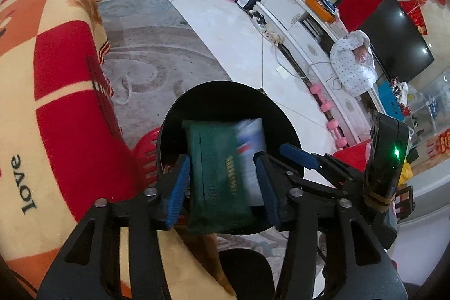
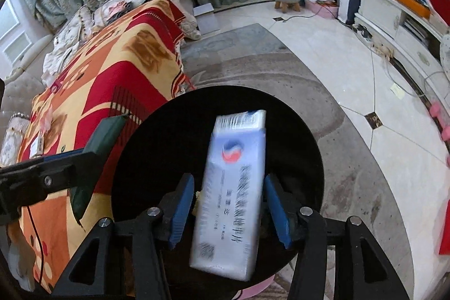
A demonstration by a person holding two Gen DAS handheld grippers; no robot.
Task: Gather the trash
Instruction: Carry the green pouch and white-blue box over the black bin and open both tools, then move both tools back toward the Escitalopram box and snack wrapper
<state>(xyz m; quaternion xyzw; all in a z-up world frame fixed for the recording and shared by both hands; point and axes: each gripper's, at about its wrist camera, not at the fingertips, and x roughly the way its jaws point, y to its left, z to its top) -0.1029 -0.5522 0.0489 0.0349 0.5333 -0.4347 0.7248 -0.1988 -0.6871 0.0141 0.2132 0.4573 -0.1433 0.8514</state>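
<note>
A round black bin (image 1: 216, 100) (image 2: 168, 148) stands on the rug below both grippers. In the left wrist view a dark green packet (image 1: 219, 182) hangs blurred between the blue pads of my left gripper (image 1: 222, 159); white shows in a gap at its right side, so the jaws stand open. In the right wrist view a white packet (image 2: 230, 187) with a red and blue logo, also blurred, sits between the pads of my right gripper (image 2: 229, 179), with a gap at the left pad. Each gripper also shows at the other view's edge: the right gripper's fingers (image 1: 298, 155), the left gripper's arm (image 2: 56, 173).
A red, orange and yellow blanket (image 1: 56, 75) (image 2: 112, 75) covers furniture right beside the bin. A red slatted plastic item (image 1: 146, 151) touches the bin's left side. Pink dumbbells (image 1: 329, 114) lie along the white TV cabinet (image 1: 295, 30). Pale tiles and a grey rug (image 2: 281, 69) stretch beyond.
</note>
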